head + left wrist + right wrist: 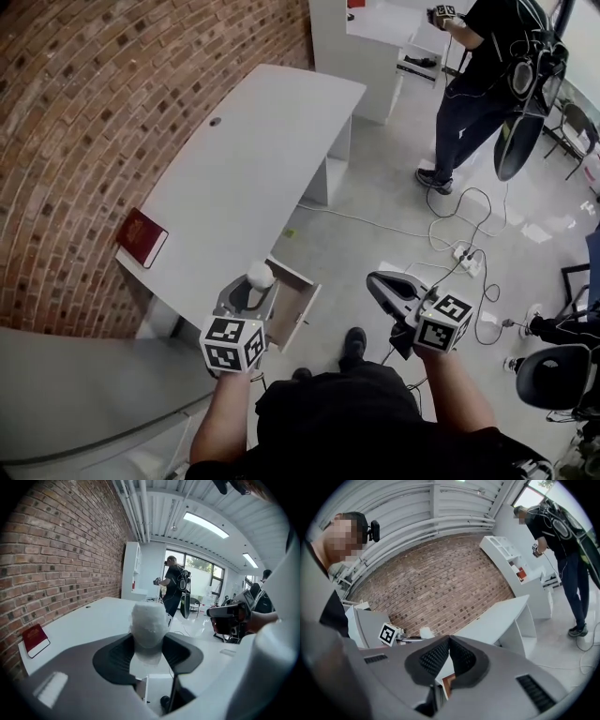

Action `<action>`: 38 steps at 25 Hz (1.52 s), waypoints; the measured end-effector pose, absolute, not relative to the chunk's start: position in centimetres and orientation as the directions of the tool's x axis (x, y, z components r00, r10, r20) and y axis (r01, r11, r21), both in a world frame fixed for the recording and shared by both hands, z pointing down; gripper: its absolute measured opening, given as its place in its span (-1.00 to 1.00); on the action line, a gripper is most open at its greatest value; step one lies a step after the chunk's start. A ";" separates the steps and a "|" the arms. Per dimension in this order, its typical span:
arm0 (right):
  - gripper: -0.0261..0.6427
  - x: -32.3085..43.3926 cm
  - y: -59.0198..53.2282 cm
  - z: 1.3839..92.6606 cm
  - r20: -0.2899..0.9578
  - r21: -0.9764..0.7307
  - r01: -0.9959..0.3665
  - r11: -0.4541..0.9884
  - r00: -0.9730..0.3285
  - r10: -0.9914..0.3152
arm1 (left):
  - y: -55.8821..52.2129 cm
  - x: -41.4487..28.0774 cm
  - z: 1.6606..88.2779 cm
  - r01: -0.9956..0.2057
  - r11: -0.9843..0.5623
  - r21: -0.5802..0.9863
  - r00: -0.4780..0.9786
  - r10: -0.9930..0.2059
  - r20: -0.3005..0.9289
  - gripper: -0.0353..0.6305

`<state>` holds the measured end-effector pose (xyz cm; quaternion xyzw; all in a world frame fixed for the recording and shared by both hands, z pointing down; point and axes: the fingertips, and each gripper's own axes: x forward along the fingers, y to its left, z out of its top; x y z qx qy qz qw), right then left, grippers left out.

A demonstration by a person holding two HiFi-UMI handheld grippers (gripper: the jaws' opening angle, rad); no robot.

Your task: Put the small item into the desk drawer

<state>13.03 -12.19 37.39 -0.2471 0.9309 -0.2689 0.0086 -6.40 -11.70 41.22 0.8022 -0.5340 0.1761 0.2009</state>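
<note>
White fuzzy lump (149, 623) sits clamped between jaws near the open drawer (292, 305).

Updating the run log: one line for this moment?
left gripper: shut on white item | right gripper: shut, empty | drawer: open

A long white tabletop (253, 150) runs beside the brick wall (94, 112). A dark red hardcover book (142, 237) lies flat at its near wall-side corner. A small round grommet (216, 121) sits by the wall-side edge, farther along.

Probably an office or lab: brick wall (75, 94), white desk (253, 159), swivel chair (553, 375), floor power strip (466, 259).
</note>
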 end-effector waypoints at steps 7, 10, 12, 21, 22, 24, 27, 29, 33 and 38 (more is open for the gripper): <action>-0.89 12.7 -15.5 39.3 0.143 -0.521 -0.366 0.771 -0.928 -0.344 | -11.9 -6.2 43.6 -0.957 -0.250 0.147 0.289 -0.774 0.563 -0.33; -0.89 11.9 -16.5 39.7 0.142 -0.528 -0.366 0.766 -0.928 -0.345 | -11.6 -6.5 45.0 -0.956 -0.246 0.163 0.294 -0.754 0.587 -0.33; -0.89 11.2 -16.6 40.4 0.151 -0.540 -0.373 0.754 -0.925 -0.350 | -11.6 -6.9 45.9 -0.953 -0.247 0.176 0.302 -0.742 0.598 -0.33; -0.89 6.5 -15.0 44.8 0.263 -0.557 -0.419 0.717 -0.908 -0.327 | -11.9 -9.1 51.1 -0.936 -0.253 0.247 0.353 -0.695 0.627 -0.33; -0.89 6.1 -14.8 45.3 0.275 -0.562 -0.427 0.709 -0.904 -0.327 | -11.7 -9.1 51.9 -0.932 -0.256 0.258 0.363 -0.686 0.630 -0.33; -0.89 5.4 -14.5 46.4 0.295 -0.569 -0.441 0.694 -0.897 -0.328 | -11.5 -9.2 53.4 -0.924 -0.266 0.275 0.382 -0.670 0.636 -0.33; -0.89 4.1 -13.6 48.5 0.332 -0.568 -0.465 0.679 -0.884 -0.328 | -11.4 -9.6 56.1 -0.914 -0.270 0.303 0.405 -0.648 0.645 -0.33; -0.89 3.1 -13.0 49.9 0.353 -0.572 -0.474 0.669 -0.879 -0.321 | -11.6 -10.0 57.9 -0.910 -0.266 0.316 0.413 -0.637 0.651 -0.33; -0.89 1.9 -11.6 52.4 0.385 -0.580 -0.484 0.655 -0.872 -0.304 | -11.7 -10.4 60.6 -0.903 -0.262 0.340 0.428 -0.618 0.659 -0.33; -0.89 1.0 -11.4 54.9 0.405 -0.585 -0.506 0.634 -0.859 -0.313 | -11.8 -10.5 64.1 -0.895 -0.270 0.354 0.445 -0.585 0.678 -0.33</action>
